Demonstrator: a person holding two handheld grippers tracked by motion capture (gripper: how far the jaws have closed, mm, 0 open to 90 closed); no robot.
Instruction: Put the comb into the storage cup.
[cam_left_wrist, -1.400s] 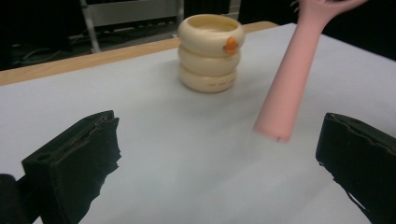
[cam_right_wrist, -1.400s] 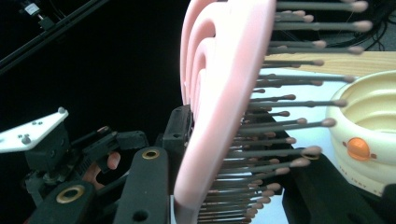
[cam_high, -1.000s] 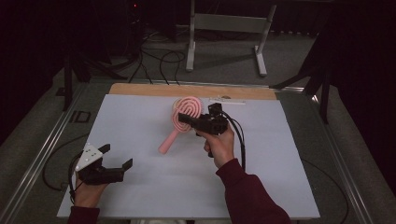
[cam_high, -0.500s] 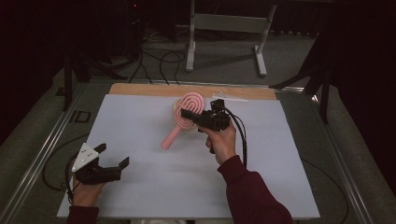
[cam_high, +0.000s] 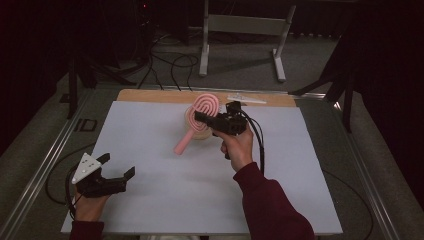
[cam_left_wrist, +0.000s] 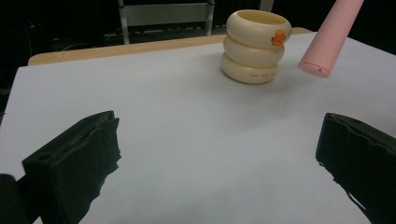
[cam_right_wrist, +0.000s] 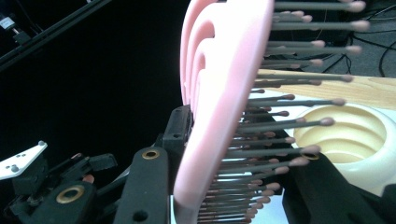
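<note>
The right gripper (cam_high: 207, 120) held the pink hairbrush (cam_high: 200, 116) by its head between its jaws, handle slanting down just beside the cream holder (cam_left_wrist: 255, 45), while the left gripper (cam_high: 116, 176), jaws wide and empty, lay well apart on the worktop (cam_high: 280, 200).

A pale pink hairbrush (cam_high: 199, 118) with a concentric swirl pattern, its grey bristles (cam_right_wrist: 299, 84) tipped pink, at frame centre beside a cream ringed holder (cam_left_wrist: 255, 45) bearing an orange mark. Black grippers, a maroon sleeve (cam_high: 267, 200), a white sheet (cam_high: 165, 185) over a tan wooden table (cam_high: 150, 95).
</note>
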